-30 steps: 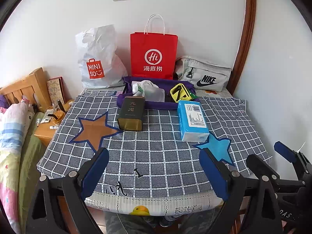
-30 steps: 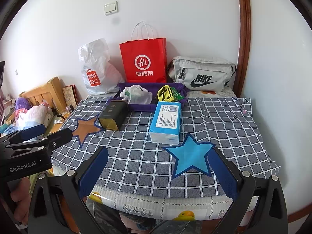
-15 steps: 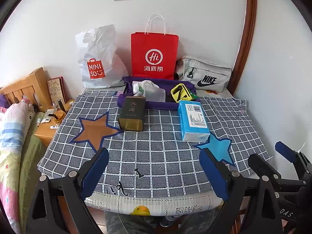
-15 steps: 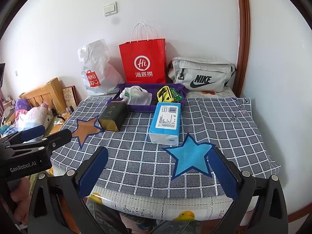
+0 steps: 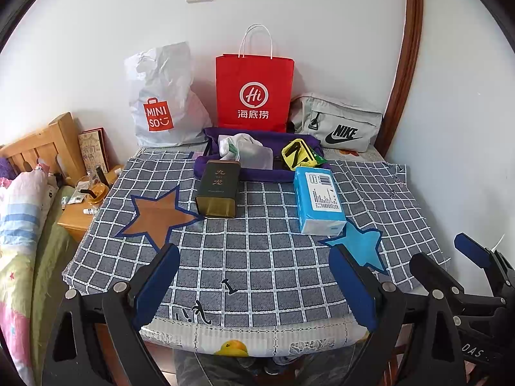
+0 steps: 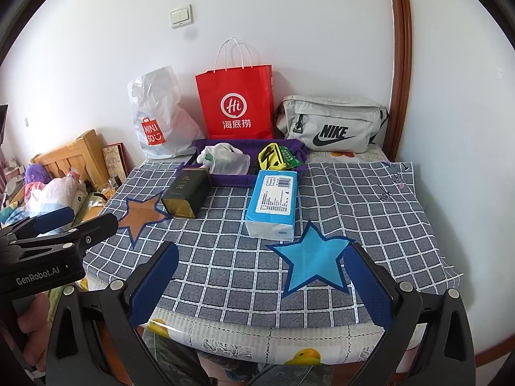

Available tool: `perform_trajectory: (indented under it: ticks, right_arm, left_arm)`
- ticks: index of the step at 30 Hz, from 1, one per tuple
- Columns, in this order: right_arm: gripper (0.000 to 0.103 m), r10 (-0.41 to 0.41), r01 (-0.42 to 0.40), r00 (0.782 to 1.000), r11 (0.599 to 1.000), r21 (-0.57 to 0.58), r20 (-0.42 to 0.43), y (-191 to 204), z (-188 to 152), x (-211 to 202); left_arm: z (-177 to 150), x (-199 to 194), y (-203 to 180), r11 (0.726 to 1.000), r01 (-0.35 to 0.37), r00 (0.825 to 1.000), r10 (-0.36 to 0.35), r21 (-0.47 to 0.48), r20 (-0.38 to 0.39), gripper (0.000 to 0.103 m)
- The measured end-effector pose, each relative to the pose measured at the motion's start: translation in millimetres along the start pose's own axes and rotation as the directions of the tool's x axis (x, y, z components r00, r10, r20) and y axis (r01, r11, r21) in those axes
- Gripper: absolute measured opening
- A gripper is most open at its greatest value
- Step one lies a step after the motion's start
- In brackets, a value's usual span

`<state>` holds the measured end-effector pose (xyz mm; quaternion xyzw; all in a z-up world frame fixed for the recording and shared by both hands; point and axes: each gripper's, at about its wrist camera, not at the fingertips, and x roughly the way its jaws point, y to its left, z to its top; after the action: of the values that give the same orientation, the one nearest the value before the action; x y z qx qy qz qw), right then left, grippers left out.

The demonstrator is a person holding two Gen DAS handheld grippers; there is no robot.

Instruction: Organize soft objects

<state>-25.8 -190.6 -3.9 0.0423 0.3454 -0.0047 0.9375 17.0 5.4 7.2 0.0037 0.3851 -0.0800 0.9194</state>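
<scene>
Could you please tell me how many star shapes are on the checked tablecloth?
2. A brown star lies toward the left, beside the dark tin; a blue star lies near the front, before the blue tissue pack.

Tin [image 5: 218, 193] left of tissue pack [image 5: 318, 201]; tray [image 5: 257, 173] behind both; bags [image 5: 254, 93] at wall.

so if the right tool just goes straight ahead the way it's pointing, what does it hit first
Probably the blue tissue pack. The right tool is open and hangs at the near table edge, aimed across the checked cloth. The pack lies nearest in that line, the purple tray behind it. Depth is unclear; held higher, the tool might pass over.
</scene>
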Motion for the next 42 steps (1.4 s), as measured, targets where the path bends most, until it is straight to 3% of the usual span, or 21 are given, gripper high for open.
perform_trajectory:
  ticks: [42]
  right_arm:
    - [0.101, -0.005, 0.005, 1.0, 1.0, -0.006, 0.011, 4.9, 0.2, -5.0]
  left_arm:
    - [1.1, -0.6, 3.8, 1.0, -0.008, 1.0, 0.008, -0.004, 0.002, 0.094]
